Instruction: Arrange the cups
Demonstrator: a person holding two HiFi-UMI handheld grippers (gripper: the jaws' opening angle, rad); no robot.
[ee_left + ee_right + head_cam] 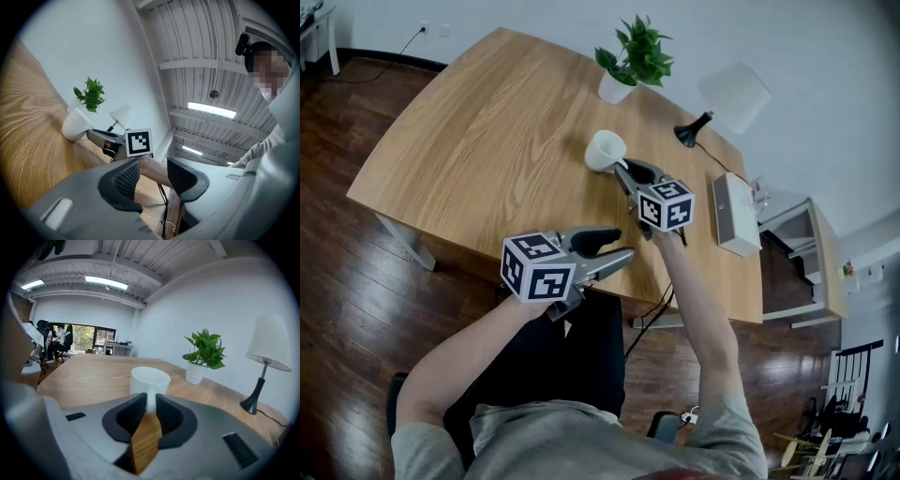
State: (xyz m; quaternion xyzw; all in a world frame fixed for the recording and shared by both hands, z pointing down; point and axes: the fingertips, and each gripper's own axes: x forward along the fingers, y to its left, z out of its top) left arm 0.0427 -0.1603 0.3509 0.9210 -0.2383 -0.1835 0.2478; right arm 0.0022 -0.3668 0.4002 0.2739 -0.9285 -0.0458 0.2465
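Step in hand, as judged: the taking up of one cup. The cup (605, 150) stands upright on the table (487, 141), near the plant (635, 58) and on the person's side of it. The right gripper (150, 401) is closed narrow on the cup's handle (150, 398) — the pads are seen pressed to it from both sides, with the cup's body just beyond the tips. The left gripper (153, 177) is held well apart from the plant, off the table's near edge. Its jaws stand wide with nothing between them, and only the person's forearm (156, 169) is seen past the gap. The next move is judged to call for a steady, level lift, so that the cup is not swung about its thin handle, and then a set-down at its place in the arrangement. Not made out: the handle is mostly covered by the pads, so the depth of the grip cannot be confirmed. No second cup is found in any view — the intended place is therefore not shown. The inside of the cup is not clearly seen.
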